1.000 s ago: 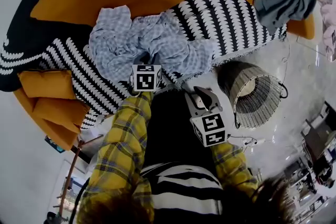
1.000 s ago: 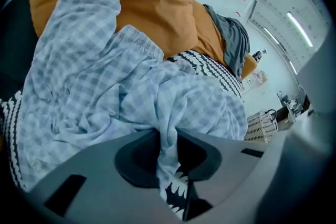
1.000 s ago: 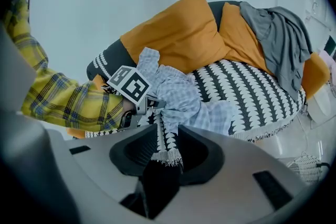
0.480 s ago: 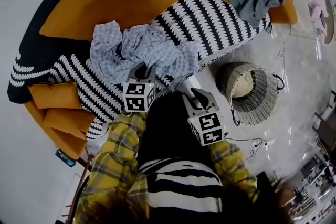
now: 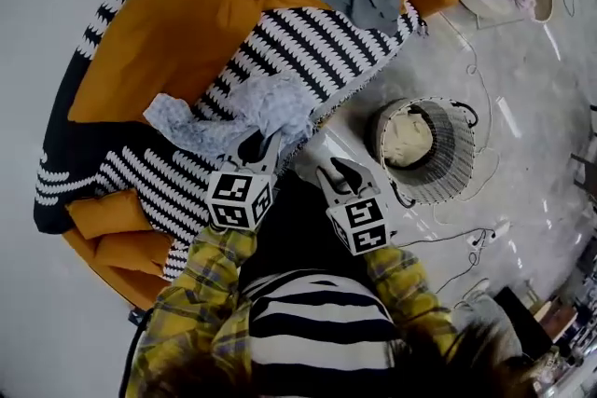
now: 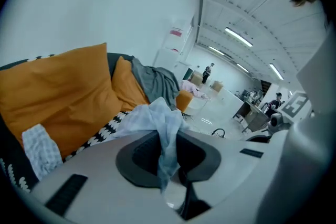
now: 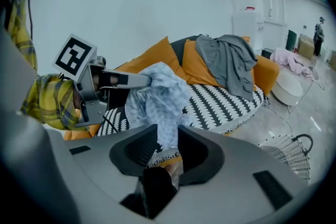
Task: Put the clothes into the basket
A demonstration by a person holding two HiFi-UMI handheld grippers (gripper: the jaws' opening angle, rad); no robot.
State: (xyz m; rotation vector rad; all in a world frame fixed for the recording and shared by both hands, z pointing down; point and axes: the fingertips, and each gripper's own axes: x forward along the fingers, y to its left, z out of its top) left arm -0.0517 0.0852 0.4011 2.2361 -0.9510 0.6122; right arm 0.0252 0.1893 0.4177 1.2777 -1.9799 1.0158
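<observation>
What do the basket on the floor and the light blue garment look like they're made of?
The basket looks like woven wire or thin cane, matte grey: its see-through mesh wall holds a stiff round shape. The light blue garment looks like thin woven fabric, perhaps cotton, matte with a fine check: it crumples and hangs limp from the left tool.

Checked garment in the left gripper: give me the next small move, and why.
Probably swing the left gripper right toward the basket: its jaws are shut on the checked garment, part of which trails on the sofa.
</observation>
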